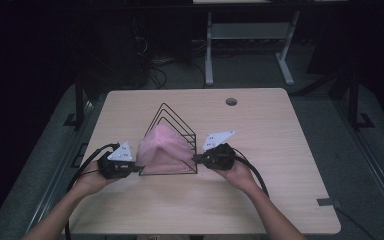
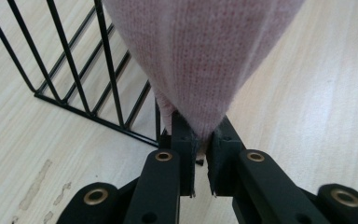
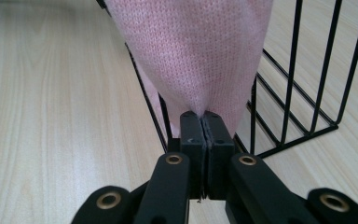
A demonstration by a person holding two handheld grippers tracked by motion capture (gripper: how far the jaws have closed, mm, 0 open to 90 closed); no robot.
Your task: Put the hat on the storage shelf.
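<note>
A pink knitted cloth [image 1: 162, 147] hangs draped over a black wire rack [image 1: 172, 117] of peaked frames at the middle of the table. My left gripper [image 1: 132, 167] sits at the cloth's left lower corner. In the left gripper view its jaws are shut on a pinch of the pink cloth [image 2: 200, 60], beside the wire rack [image 2: 74, 88]. My right gripper [image 1: 196, 159] is at the cloth's right lower corner. In the right gripper view its jaws press together on the pink cloth [image 3: 200, 51], with the rack's bars [image 3: 289, 107] just behind.
The light wooden table [image 1: 260, 150] has a round cable hole [image 1: 231, 101] near its far edge. A desk frame with white legs [image 1: 209, 50] stands on the dark floor beyond. Bare tabletop lies to both sides of the rack and in front of it.
</note>
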